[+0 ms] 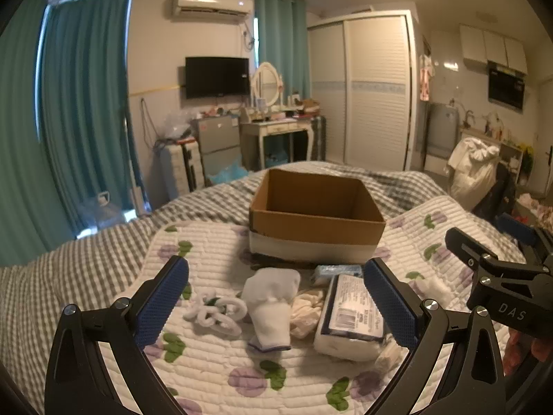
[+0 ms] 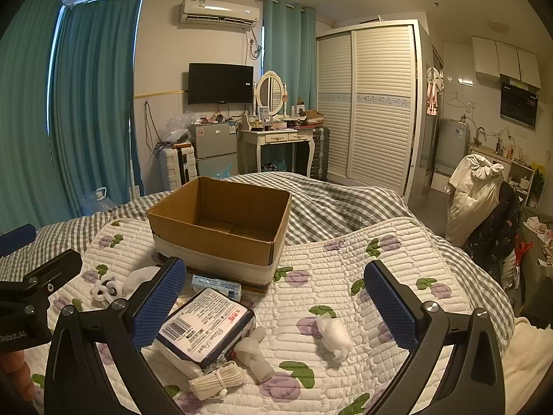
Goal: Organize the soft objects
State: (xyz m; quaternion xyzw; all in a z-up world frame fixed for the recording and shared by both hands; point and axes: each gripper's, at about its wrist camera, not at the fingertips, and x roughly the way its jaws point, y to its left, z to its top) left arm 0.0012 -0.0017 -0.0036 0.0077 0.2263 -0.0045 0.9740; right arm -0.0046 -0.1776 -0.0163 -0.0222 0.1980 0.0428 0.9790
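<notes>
An open, empty cardboard box [image 1: 316,214] [image 2: 221,221] stands on the quilted bedspread [image 1: 214,373]. In front of it lie soft items: a white sock [image 1: 271,306], a white fluffy scrunchie [image 1: 214,311], a cream cloth [image 1: 306,309], a tissue pack [image 1: 352,314] [image 2: 207,328] and a small blue pack [image 1: 337,270] [image 2: 216,285]. The right wrist view also shows a cotton wad [image 2: 333,337], a knotted pale piece [image 2: 254,352] and a tied cream bundle [image 2: 217,378]. My left gripper [image 1: 276,297] is open above the sock. My right gripper [image 2: 271,301] is open above the quilt.
The bed carries a grey checked duvet [image 2: 331,204] behind the box. Teal curtains [image 2: 93,103], a small fridge [image 2: 214,148], a dressing table [image 2: 276,138] and a wardrobe [image 2: 366,103] stand beyond. A chair with clothes [image 2: 477,193] is at the right.
</notes>
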